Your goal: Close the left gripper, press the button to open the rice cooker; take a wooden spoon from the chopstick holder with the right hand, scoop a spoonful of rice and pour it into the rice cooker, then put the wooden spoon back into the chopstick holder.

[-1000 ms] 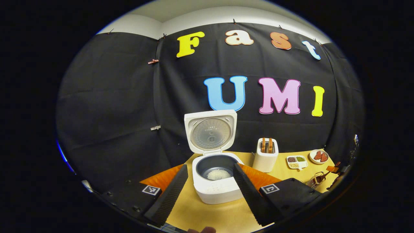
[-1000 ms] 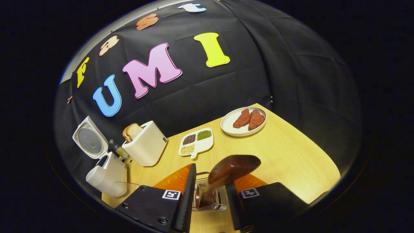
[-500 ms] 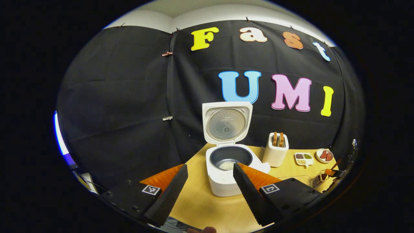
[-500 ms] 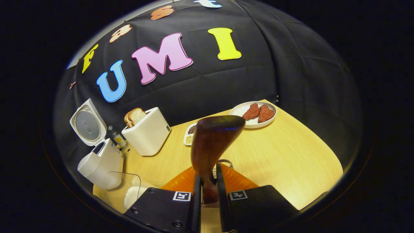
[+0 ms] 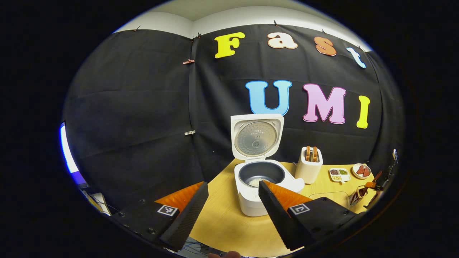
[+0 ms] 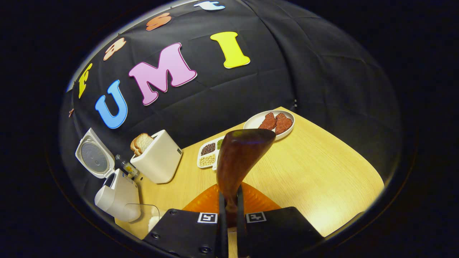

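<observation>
The right claw [image 6: 229, 211] is clamped on the dark brown wooden spoon [image 6: 238, 157], bowl up above the table [image 6: 322, 168], while the left claw [image 5: 231, 208] stays apart near the open rice cooker [image 5: 256, 172].

Lower handle of the dark brown wooden spoon [image 6: 239, 157] hidden between the closed fingers of the right gripper [image 6: 229, 229]. Clear glass container [image 6: 143, 215] at the yellow wooden worktop's [image 6: 315, 168] left corner partly covered by that gripper's body. Wire chopstick holder [image 5: 356, 195] near the worktop's right edge too small to make out.
</observation>
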A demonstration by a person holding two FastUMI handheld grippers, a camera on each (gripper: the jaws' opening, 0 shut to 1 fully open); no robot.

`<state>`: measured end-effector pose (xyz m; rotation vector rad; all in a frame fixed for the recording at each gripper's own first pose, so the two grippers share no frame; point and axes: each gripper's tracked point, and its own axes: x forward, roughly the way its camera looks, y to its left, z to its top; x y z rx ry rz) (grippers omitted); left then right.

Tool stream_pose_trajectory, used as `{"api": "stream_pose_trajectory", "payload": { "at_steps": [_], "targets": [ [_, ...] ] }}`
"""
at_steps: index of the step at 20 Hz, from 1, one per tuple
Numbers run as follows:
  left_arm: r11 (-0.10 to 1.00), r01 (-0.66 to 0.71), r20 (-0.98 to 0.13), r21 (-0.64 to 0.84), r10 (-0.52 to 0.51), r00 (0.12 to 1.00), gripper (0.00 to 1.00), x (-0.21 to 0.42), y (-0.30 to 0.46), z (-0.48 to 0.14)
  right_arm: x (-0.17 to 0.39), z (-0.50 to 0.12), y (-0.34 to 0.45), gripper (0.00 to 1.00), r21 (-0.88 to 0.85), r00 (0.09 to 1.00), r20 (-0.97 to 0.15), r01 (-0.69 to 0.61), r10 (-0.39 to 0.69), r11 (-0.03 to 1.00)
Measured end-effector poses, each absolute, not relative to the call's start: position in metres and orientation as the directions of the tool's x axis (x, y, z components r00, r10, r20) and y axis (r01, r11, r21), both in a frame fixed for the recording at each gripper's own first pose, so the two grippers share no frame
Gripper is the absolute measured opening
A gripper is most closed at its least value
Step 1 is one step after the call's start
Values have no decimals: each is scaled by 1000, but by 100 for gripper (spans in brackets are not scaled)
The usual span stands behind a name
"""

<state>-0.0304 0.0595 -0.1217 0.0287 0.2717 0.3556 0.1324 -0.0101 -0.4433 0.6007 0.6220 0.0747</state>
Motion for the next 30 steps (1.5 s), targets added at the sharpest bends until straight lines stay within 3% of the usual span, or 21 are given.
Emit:
{"api": "stream_pose_trajectory", "payload": {
  "at_steps": [10,12,13,16,22,30],
  "targets": [
    [975,-216,-206,57,223,953,97,-24,70,-104,125,-316,-28,14,539,904,-388,64,180,840],
    [980,-190,-205,66,199,958,97,-26,74,-104,116,-293,-18,10,539,911,-366,41,190,841],
    [982,-173,-208,69,184,961,97,-28,75,-106,112,-285,-10,14,539,911,-361,32,197,842],
    [987,-145,-209,68,156,965,97,-33,83,-104,94,-270,26,14,531,901,-364,-9,237,847],
    [990,-131,-218,56,140,966,97,-45,104,-107,67,-285,112,14,438,841,-420,-140,340,888],
    [989,-140,-245,51,148,958,97,-40,128,-118,59,-350,184,14,226,770,-532,-270,351,936]
  ]
}}
